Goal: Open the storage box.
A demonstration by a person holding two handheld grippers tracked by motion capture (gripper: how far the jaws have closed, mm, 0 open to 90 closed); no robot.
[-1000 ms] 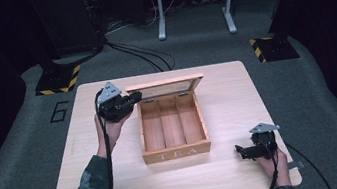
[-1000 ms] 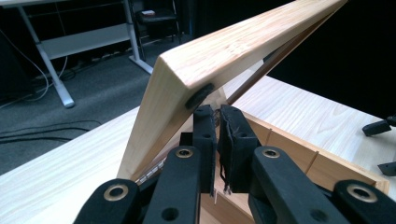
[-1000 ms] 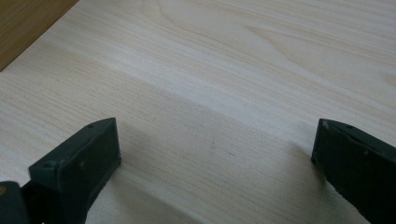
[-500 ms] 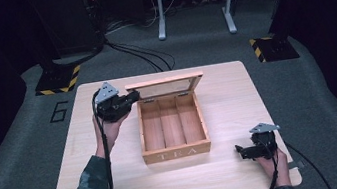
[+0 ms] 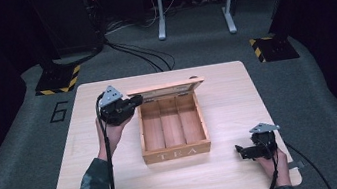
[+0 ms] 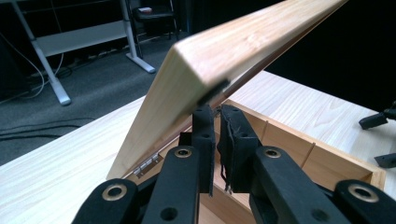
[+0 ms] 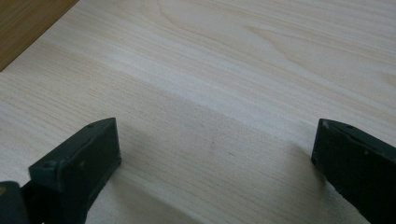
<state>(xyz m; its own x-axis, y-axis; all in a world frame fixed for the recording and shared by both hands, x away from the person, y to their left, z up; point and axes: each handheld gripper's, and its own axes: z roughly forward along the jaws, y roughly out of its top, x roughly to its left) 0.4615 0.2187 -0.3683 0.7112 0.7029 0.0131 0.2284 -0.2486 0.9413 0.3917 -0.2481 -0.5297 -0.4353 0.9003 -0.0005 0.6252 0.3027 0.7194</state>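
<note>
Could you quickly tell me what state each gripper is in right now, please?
Left gripper: jaws nearly shut, at the left edge of the tea box lid; grip cannot be told.
Right gripper: open, holding nothing, over the table.

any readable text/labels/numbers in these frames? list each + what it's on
"TEA": front wall of the wooden box, pale capitals, high view.
"6": grey floor mat left of the table, dark numeral.
No lettering can be made out on either gripper.
</note>
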